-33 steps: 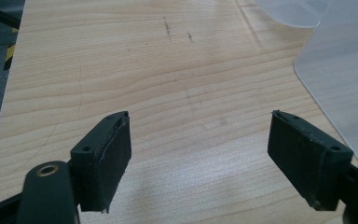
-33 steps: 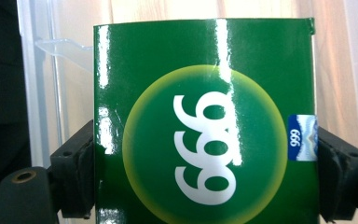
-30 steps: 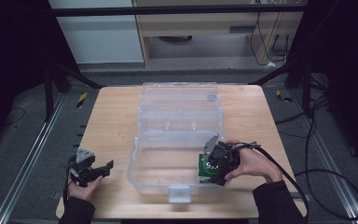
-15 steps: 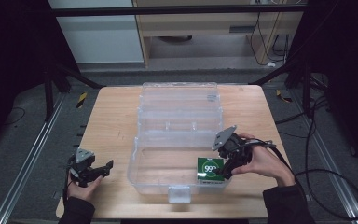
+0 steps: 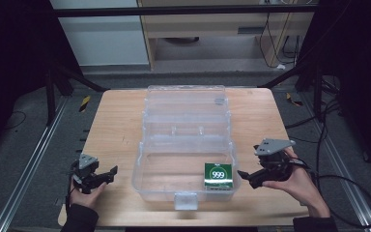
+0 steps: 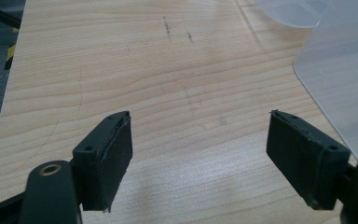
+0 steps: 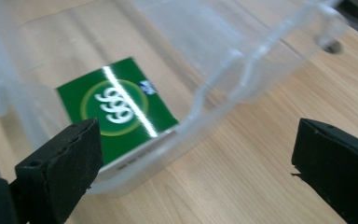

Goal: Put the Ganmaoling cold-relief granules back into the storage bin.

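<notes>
A clear plastic box (image 5: pixel 140 166) stands open in the middle of the wooden table, its lid (image 5: pixel 186 101) laid back. A green pack marked 999 (image 5: pixel 219 175) lies flat in the box's front right corner. My right gripper (image 5: pixel 247 177) is outside the box, just right of that corner, above the table. Its jaws have just been opening and stand wide with nothing between them. In the right gripper view the green pack (image 7: pixel 116 109) shows through the box wall (image 7: pixel 223 93), ahead of the gripper (image 7: pixel 200 158). My left gripper (image 5: pixel 107 174) rests open at the front left, empty (image 6: pixel 198 154).
Bare wooden tabletop (image 5: pixel 118 125) lies to the left of the box, and a narrower strip (image 5: pixel 258 125) to its right. The box's latch (image 5: pixel 185 199) sticks out toward the front edge. Dark frame bars and cables surround the table.
The right gripper has let go of the green pack, left it in the box and drawn back to the right, outside the wall, with its jaws opening. The left gripper has stayed put.
</notes>
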`<state>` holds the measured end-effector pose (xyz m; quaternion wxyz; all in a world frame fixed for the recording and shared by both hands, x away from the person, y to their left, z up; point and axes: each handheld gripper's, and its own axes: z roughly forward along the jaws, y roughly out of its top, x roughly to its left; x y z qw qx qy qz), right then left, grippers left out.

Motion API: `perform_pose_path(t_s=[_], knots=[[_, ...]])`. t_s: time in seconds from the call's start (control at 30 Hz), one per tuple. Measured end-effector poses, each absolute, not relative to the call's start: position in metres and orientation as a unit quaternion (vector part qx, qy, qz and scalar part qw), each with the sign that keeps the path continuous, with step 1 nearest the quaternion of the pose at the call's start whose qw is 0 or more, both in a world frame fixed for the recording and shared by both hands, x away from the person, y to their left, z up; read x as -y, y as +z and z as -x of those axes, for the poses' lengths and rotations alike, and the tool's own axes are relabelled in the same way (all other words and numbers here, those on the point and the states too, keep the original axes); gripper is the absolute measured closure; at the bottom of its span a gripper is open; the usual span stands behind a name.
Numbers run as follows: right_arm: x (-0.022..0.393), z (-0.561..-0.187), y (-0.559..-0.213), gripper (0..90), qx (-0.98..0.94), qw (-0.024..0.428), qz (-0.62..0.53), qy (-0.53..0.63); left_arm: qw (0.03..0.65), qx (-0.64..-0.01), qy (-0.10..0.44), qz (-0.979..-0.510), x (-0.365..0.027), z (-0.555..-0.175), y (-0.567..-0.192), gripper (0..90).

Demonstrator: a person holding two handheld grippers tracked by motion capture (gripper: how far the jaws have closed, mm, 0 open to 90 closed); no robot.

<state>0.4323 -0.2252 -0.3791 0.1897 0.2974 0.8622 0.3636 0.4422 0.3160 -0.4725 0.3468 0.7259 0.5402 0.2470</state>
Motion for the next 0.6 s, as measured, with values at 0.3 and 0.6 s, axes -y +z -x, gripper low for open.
perform_pose_path(t_s=[0.3,0.6], knots=[[0.257,-0.434,-0.413,3.1,-0.793,0.241,-0.410,0.381,0.343,-0.540,0.247,-0.728,-0.316,-0.442,-0.473,26.8],[0.282,-0.443,-0.460,3.6,-0.733,0.274,-0.513,0.354,0.336,-0.549,0.251,-0.723,-0.318,-0.443,-0.473,35.0]])
